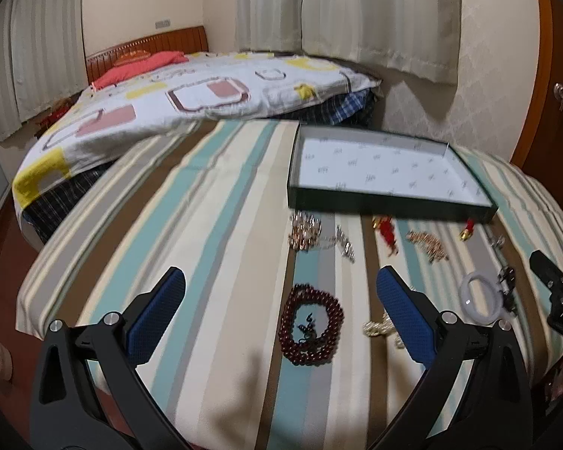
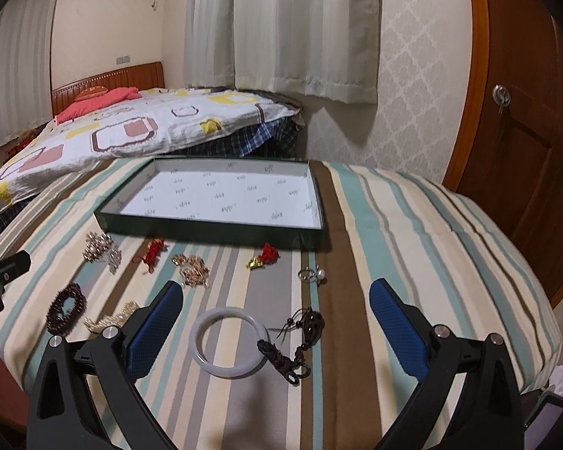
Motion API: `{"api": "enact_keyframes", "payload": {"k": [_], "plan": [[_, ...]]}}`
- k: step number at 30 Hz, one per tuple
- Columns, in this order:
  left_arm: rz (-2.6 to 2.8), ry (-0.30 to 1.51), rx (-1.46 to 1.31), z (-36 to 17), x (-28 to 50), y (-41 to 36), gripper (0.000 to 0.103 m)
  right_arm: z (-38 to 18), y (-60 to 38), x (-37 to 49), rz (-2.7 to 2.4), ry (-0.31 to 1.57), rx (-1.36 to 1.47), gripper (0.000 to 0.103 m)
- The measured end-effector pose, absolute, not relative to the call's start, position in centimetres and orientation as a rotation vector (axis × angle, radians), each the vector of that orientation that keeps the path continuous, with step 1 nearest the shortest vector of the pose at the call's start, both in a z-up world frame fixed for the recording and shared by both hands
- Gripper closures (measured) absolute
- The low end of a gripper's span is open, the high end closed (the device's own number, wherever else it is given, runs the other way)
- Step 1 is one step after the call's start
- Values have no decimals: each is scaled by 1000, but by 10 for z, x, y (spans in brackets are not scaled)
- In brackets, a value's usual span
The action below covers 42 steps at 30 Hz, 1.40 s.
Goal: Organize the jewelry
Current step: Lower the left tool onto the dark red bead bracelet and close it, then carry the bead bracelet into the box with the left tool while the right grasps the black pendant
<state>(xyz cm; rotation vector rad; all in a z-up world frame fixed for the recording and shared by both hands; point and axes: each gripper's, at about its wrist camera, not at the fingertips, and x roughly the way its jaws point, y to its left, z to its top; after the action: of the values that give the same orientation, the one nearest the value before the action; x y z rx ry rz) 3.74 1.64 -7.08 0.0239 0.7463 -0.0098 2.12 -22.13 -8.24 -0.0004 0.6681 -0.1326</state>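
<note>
Striped cloth (image 2: 394, 225), scattered jewelry, green tray (image 2: 214, 230)

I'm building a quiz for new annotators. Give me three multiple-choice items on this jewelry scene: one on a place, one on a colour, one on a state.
1. Where does the white bangle lie?
A. in the tray
B. on the striped cloth, near the right gripper
C. on the bed pillow

2. What colour is the bead bracelet?
A. dark red
B. green
C. yellow

3. What is the state of the tray?
A. full of jewelry
B. covered by a lid
C. open and holding no jewelry

Answers:
1 B: the bangle rests on the striped cloth between the open jaws of the right gripper.
2 A: its beads are dark red.
3 C: only the printed white lining shows inside, and all the pieces lie in front of the tray.
</note>
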Motion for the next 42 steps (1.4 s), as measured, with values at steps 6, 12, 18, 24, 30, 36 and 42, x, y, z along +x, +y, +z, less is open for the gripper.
{"api": "enact_keyframes", "payload": {"k": [6, 12, 18, 24, 30, 36, 42], "plan": [[-23, 833, 16, -104, 48, 17, 4, -100, -224, 24, -120, 708, 22, 6], [-27, 901, 22, -128, 59, 18, 4, -113, -227, 28, -110, 741, 30, 6], [-54, 915, 28, -141, 65, 16, 20, -121, -229, 32, -106, 762, 40, 6], [-98, 878, 40, -138, 64, 14, 53, -128, -226, 35, -83, 782, 46, 6], [-112, 884, 41, -136, 67, 12, 76, -124, -233, 31, -96, 770, 12, 6], [-114, 887, 9, -136, 69, 18, 82, -127, -253, 30, -140, 784, 47, 7], [-110, 887, 8, -135, 71, 19, 82, -130, -257, 33, -122, 796, 91, 38]]}}
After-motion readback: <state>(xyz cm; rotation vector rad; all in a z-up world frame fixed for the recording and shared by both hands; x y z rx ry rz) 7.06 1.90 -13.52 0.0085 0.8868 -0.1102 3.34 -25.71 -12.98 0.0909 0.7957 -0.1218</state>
